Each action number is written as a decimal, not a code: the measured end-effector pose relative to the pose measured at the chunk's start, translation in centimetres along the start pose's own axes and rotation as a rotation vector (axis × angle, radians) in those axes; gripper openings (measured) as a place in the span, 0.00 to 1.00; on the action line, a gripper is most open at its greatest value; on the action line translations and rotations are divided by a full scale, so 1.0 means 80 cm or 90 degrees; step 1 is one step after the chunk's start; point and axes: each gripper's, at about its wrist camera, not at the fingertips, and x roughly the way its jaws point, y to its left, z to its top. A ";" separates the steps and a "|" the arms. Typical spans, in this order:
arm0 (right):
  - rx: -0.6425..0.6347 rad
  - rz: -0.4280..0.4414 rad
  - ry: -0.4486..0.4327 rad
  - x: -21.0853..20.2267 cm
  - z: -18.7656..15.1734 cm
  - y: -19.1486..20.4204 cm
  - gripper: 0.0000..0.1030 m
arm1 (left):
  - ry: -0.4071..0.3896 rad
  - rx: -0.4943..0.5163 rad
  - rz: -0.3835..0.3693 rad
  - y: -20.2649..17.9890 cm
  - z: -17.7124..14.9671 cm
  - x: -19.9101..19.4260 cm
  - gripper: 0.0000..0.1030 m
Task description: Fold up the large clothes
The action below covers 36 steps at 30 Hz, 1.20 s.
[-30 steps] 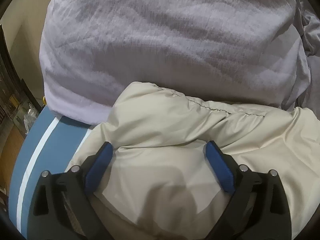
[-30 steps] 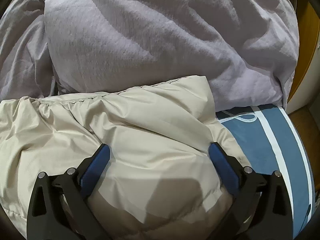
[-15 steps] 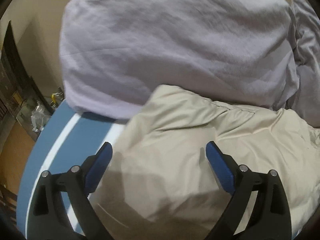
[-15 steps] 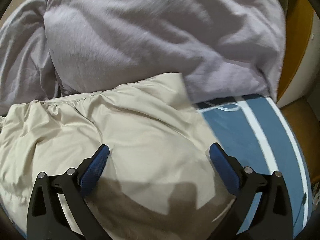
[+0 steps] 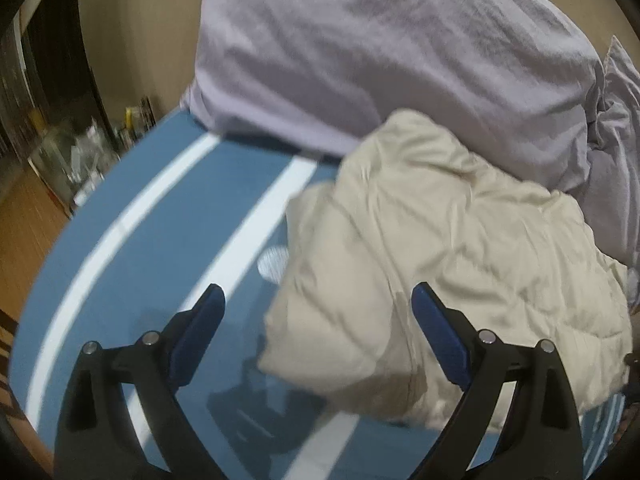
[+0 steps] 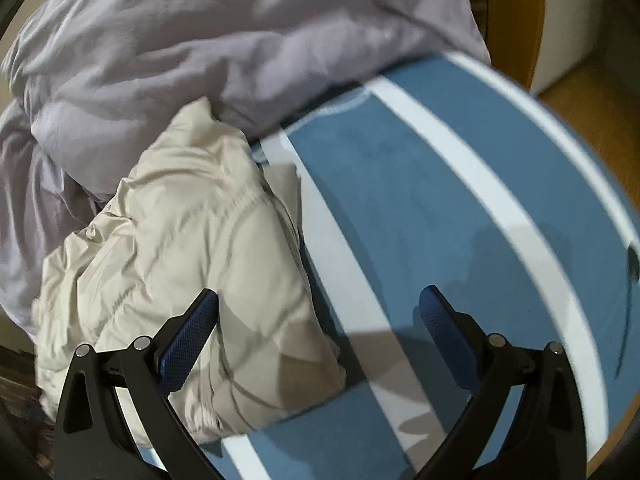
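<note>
Left and right wrist views over a bed. The beige padded jacket (image 5: 452,264), bundled into a creased, roughly folded heap, serves as the landmark. It lies on the blue bedcover with white stripes (image 5: 152,240), and its far edge rests against the lilac duvet (image 5: 380,52), which is piled behind and above it.

Left wrist view: the left gripper (image 5: 318,300) hovers above the near left edge of the jacket with its two blue-padded fingers spread wide and nothing between them. One finger is over bare bedcover to the left of the jacket, the other over the jacket's near side. A shadow of the tool falls on the bedcover just in front of the jacket. Further left of the jacket, past the bed's edge, a wooden floor (image 5: 24,232) and blurred clutter along a wall are visible.

Right wrist view: the jacket (image 6: 188,264) occupies the left half of the view, with the bedcover (image 6: 432,184) to its right and the duvet (image 6: 240,40) behind it. The right gripper (image 6: 318,300) is likewise spread open and empty, its left finger over the jacket's near right side and its right finger over bare bedcover. Neither gripper touches the jacket.
</note>
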 end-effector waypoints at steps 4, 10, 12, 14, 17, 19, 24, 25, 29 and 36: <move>0.005 0.010 0.017 0.006 -0.007 0.004 0.98 | 0.039 -0.031 -0.029 -0.003 -0.016 0.015 0.92; 0.055 0.035 0.033 0.011 -0.009 -0.003 0.91 | 0.072 -0.114 -0.084 0.003 -0.016 0.041 0.90; 0.079 0.059 0.038 0.015 -0.011 -0.008 0.81 | 0.073 -0.131 -0.094 0.003 -0.015 0.045 0.85; 0.094 0.092 0.037 0.013 -0.015 -0.007 0.65 | 0.071 -0.146 -0.101 0.006 -0.015 0.048 0.77; 0.065 0.088 0.024 0.007 -0.014 0.007 0.48 | 0.061 -0.163 -0.112 0.009 -0.015 0.045 0.62; 0.041 0.075 0.013 0.002 -0.015 0.017 0.41 | 0.055 -0.172 -0.123 0.013 -0.015 0.041 0.54; 0.016 0.068 -0.008 -0.010 -0.020 0.026 0.28 | 0.043 -0.163 -0.144 0.016 -0.011 0.027 0.41; 0.010 0.067 -0.011 -0.014 -0.022 0.028 0.27 | 0.040 -0.160 -0.146 0.017 -0.010 0.023 0.39; -0.017 0.071 -0.020 -0.026 -0.028 0.034 0.25 | 0.022 -0.142 -0.146 0.018 -0.011 0.007 0.35; -0.069 0.091 -0.010 -0.051 -0.063 0.040 0.24 | 0.006 -0.145 -0.135 0.048 -0.027 -0.026 0.35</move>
